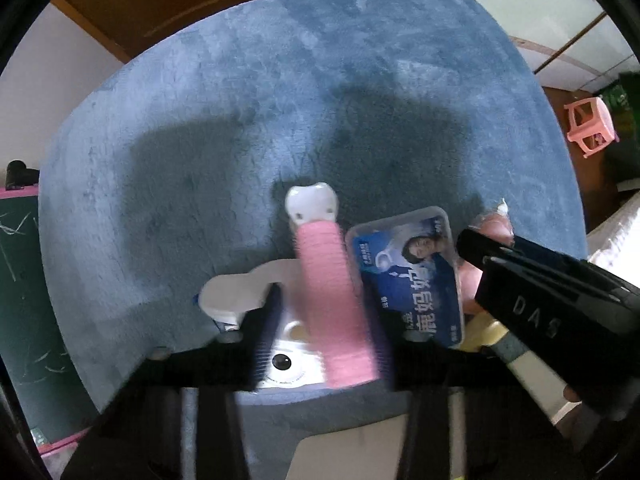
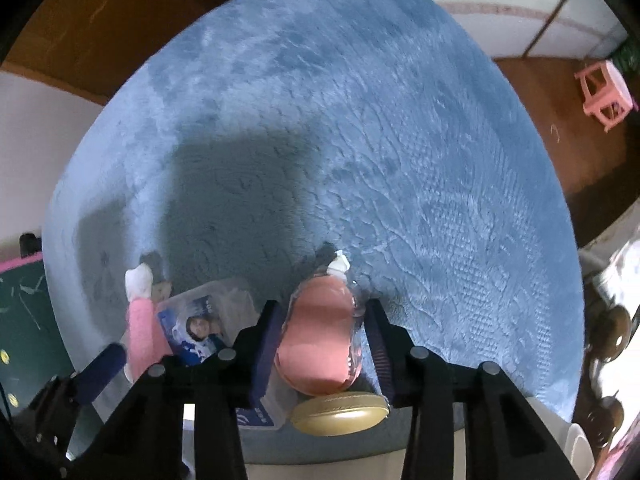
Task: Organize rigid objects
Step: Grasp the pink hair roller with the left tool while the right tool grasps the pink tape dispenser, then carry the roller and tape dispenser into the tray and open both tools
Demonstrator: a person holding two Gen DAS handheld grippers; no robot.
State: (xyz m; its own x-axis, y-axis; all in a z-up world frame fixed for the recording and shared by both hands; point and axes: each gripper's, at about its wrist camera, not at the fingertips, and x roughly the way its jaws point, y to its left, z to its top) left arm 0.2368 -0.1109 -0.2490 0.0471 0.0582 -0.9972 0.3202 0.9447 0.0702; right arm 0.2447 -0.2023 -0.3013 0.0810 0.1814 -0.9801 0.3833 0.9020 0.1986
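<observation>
Two grippers work near edge of blue mat (image 1: pixel 240 100), both aimed down. Your left gripper (image 1: pixel 320 320) is clamped on pink ribbed roller (image 1: pixel 332 304); roller's long axis runs along fingers, white tooth-shaped cap (image 1: pixel 312 200) pointing toward mat's far edge. Blue-labelled clear box (image 1: pixel 412 276) lies just beside roller. Your right gripper (image 2: pixel 320 344) straddles pink bottle (image 2: pixel 316 344) with gold cap (image 2: pixel 340 414), cap toward near edge; jaws narrow, whether pads press it cannot be told.

One pink roller (image 1: pixel 334 304), one blue box (image 1: pixel 412 276)
</observation>
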